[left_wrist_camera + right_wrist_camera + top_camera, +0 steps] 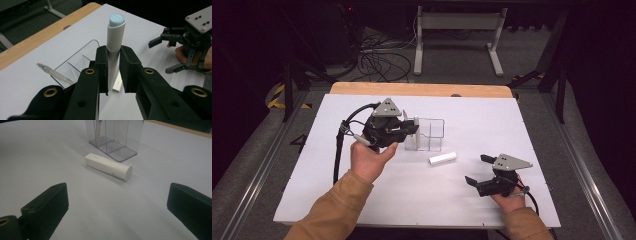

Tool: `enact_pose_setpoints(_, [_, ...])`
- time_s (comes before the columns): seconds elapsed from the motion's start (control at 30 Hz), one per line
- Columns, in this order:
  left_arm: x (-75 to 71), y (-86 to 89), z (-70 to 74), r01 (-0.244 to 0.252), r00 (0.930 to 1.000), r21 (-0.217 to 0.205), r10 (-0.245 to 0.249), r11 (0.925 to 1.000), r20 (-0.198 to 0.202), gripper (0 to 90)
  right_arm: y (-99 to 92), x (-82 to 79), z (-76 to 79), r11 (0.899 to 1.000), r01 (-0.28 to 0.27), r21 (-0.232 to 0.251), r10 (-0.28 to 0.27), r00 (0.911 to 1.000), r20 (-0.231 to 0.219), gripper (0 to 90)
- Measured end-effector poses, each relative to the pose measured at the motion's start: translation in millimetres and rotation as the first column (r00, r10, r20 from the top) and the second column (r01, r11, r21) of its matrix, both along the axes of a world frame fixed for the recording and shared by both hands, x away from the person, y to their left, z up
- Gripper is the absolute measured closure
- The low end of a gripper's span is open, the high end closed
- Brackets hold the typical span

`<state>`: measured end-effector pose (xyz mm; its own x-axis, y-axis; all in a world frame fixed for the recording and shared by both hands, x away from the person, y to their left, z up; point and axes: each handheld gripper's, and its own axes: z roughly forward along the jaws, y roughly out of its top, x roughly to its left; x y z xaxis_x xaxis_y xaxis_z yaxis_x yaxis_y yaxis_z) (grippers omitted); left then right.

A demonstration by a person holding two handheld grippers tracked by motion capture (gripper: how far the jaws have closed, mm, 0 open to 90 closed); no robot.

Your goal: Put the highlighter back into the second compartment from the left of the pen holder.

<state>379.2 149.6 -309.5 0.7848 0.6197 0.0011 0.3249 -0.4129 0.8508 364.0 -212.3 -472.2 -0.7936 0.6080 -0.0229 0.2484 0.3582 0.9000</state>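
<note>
My left gripper (414, 128) (114, 52) is shut on a white stick with a pale blue tip (116, 27) (416, 120), held upright just left of a clear divided organizer (432, 134) (75, 65) (117, 135). A clear pen (52, 72) (98, 127) leans in one of the organizer's compartments. A white cylindrical cap (442, 158) (108, 166) (117, 86) lies flat on the white tabletop in front of the organizer. My right gripper (475, 169) (117, 200) (161, 57) rests low at the table's near right, open with nothing between its jaws, pointing toward the cap.
The white tabletop (362, 200) has a wooden far edge (422, 89). Beyond it are cables (382, 62) on the floor and a white desk frame (459, 30). Cables trail from both grippers toward the near edge.
</note>
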Motion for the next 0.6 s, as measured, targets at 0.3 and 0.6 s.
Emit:
enact_pose_setpoints(0.3, [16.0, -1.9, 8.1, -0.018, 0.9998, -0.033, 0.018, 0.9993, -0.002, 77.7, 0.5, -0.1, -0.1, 1.000, -0.006, -0.001, 0.006, 1.0000, 0.001, 4.2])
enact_pose_setpoints(0.6, [34.8, -5.6, 11.2, -0.038, 0.9993, -0.064, 0.038, 0.9972, -0.009, 77.7, 0.9, -0.2, -0.1, 1.000, -0.009, 0.000, 0.009, 1.0000, 0.002, 4.2])
